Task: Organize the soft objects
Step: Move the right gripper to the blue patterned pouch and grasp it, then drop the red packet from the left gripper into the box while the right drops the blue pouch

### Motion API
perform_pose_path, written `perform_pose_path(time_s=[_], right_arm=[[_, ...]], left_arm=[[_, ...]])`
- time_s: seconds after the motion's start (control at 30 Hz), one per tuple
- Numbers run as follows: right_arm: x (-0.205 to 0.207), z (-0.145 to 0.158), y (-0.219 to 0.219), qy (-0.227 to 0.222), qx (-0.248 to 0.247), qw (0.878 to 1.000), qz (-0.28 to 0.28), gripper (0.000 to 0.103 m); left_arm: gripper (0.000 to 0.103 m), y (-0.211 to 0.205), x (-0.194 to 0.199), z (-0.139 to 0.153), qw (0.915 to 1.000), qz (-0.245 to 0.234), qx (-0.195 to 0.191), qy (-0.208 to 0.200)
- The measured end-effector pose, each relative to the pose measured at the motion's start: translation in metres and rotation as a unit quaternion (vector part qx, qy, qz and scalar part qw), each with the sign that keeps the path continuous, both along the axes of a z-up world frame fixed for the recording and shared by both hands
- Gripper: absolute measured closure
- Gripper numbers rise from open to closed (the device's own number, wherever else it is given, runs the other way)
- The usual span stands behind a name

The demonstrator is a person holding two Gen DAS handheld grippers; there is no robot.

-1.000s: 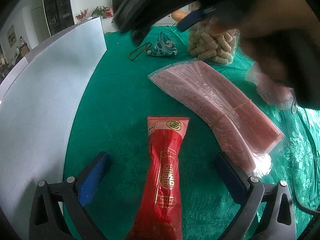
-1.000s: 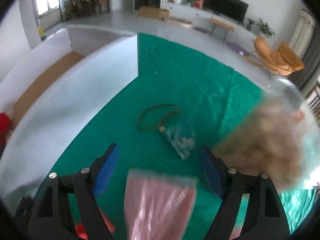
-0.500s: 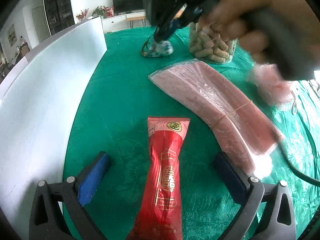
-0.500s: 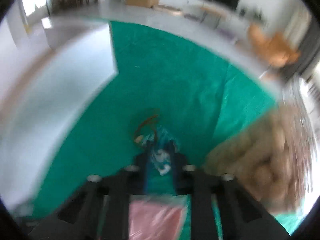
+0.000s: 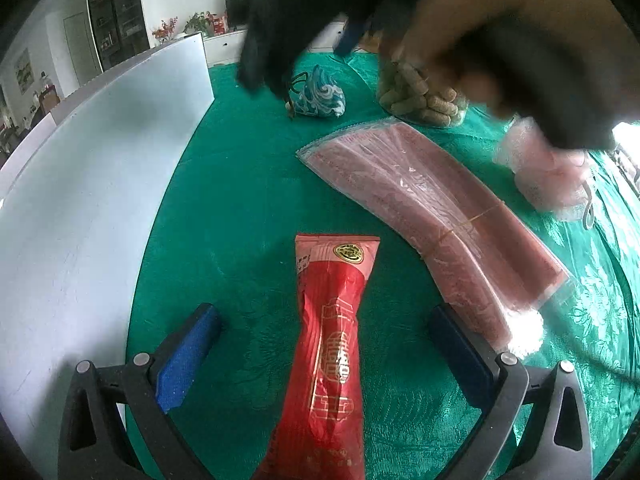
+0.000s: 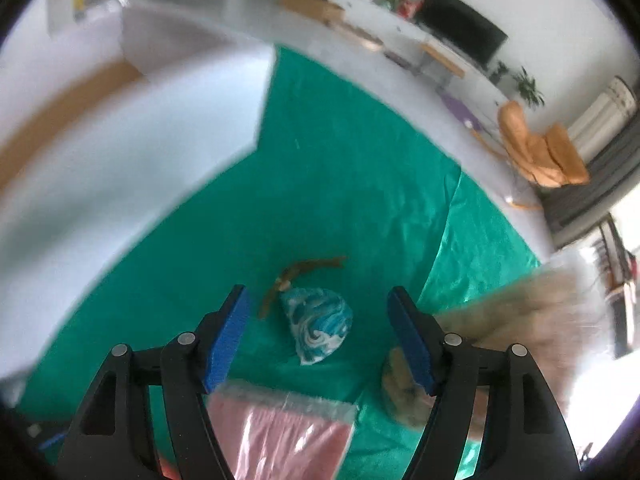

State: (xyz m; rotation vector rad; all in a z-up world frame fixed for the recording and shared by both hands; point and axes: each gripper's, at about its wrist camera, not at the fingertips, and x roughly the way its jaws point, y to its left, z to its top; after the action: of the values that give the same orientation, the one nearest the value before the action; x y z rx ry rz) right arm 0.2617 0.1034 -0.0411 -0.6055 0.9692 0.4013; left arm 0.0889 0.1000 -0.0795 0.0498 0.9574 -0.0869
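Note:
A small blue-and-white patterned pouch (image 6: 318,330) with a brown cord lies on the green cloth, seen between the blue pads of my right gripper (image 6: 320,336). Those jaws are opening and stand apart; the pads do not press on the pouch. The same pouch (image 5: 320,98) shows far back in the left wrist view, under the blurred right gripper and the hand holding it. My left gripper (image 5: 324,344) is open, with a long red packet (image 5: 332,340) lying on the cloth between its fingers, untouched. A flat pink plastic pack (image 5: 432,208) lies to the right.
A white box wall (image 5: 100,184) runs along the left; its brown floor (image 6: 60,104) shows in the right wrist view. A clear jar of tan rolls (image 5: 420,96) stands behind the pink pack. A pale pink bundle (image 5: 544,172) sits far right.
The right gripper came down over the patterned pouch, shut on it half a second ago, and now stands apart again. The pouch shifted on the cloth. The left gripper stayed still.

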Motion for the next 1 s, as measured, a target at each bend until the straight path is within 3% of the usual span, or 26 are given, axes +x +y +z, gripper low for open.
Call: perform_pose_path(time_s=[0.07, 0.1, 0.13, 0.3, 0.47, 0.53, 0.6, 0.73, 0.77, 0.8, 0.83, 0.87, 0.93, 1.0], right_arm=[[0.019, -0.021, -0.001, 0.043, 0.009, 0.999, -0.025, 0.036], [0.021, -0.019, -0.008, 0.045, 0.051, 0.997, -0.04, 0.049], [0.021, -0.017, -0.016, 0.048, 0.064, 0.995, -0.054, 0.058], [-0.001, 0.023, -0.041, 0.023, 0.136, 0.99, -0.042, 0.059], [-0.063, 0.077, -0.099, -0.014, 0.195, 0.98, -0.041, 0.058], [-0.098, 0.087, -0.129, -0.03, 0.205, 0.977, -0.055, 0.058], [-0.126, 0.089, -0.152, -0.042, 0.214, 0.973, -0.071, 0.058], [-0.193, 0.07, -0.213, -0.028, 0.258, 0.955, -0.145, 0.058], [-0.204, 0.062, -0.223, -0.022, 0.268, 0.949, -0.162, 0.058], [-0.216, 0.053, -0.232, -0.012, 0.279, 0.943, -0.181, 0.058], [-0.226, 0.041, -0.241, 0.0, 0.292, 0.935, -0.2, 0.058], [-0.233, 0.033, -0.245, 0.007, 0.301, 0.929, -0.214, 0.058], [-0.254, 0.023, -0.255, 0.018, 0.315, 0.919, -0.238, 0.058], [-0.268, 0.021, -0.261, 0.017, 0.314, 0.916, -0.248, 0.058]], left_arm=[[0.0, 0.0, 0.0, 0.0, 1.0, 0.0, 0.0, 0.0], [0.0, 0.0, 0.001, 0.0, 1.0, 0.0, 0.0, 0.0], [0.0, 0.0, 0.0, 0.0, 1.0, 0.0, 0.0, 0.0], [0.0, 0.0, 0.002, 0.001, 1.0, 0.001, 0.0, 0.0], [0.0, 0.002, 0.002, 0.001, 1.0, -0.001, -0.003, 0.0], [0.0, 0.003, 0.0, 0.002, 0.9996, -0.025, -0.002, 0.016], [0.0, 0.008, -0.009, 0.005, 0.9981, -0.045, -0.013, 0.041], [0.002, 0.025, -0.023, 0.012, 0.9953, -0.024, -0.085, 0.041], [0.007, 0.026, -0.023, 0.012, 0.9951, -0.022, -0.089, 0.037], [0.029, 0.025, -0.02, 0.014, 0.9964, -0.023, -0.078, 0.025], [0.072, 0.021, -0.018, 0.015, 0.9979, -0.026, -0.058, 0.015], [0.088, 0.018, -0.016, 0.014, 0.9985, -0.03, -0.044, 0.013], [0.088, 0.021, -0.012, 0.017, 0.9969, -0.027, -0.072, 0.02], [0.088, 0.028, -0.015, 0.025, 0.993, -0.016, -0.115, 0.019]])
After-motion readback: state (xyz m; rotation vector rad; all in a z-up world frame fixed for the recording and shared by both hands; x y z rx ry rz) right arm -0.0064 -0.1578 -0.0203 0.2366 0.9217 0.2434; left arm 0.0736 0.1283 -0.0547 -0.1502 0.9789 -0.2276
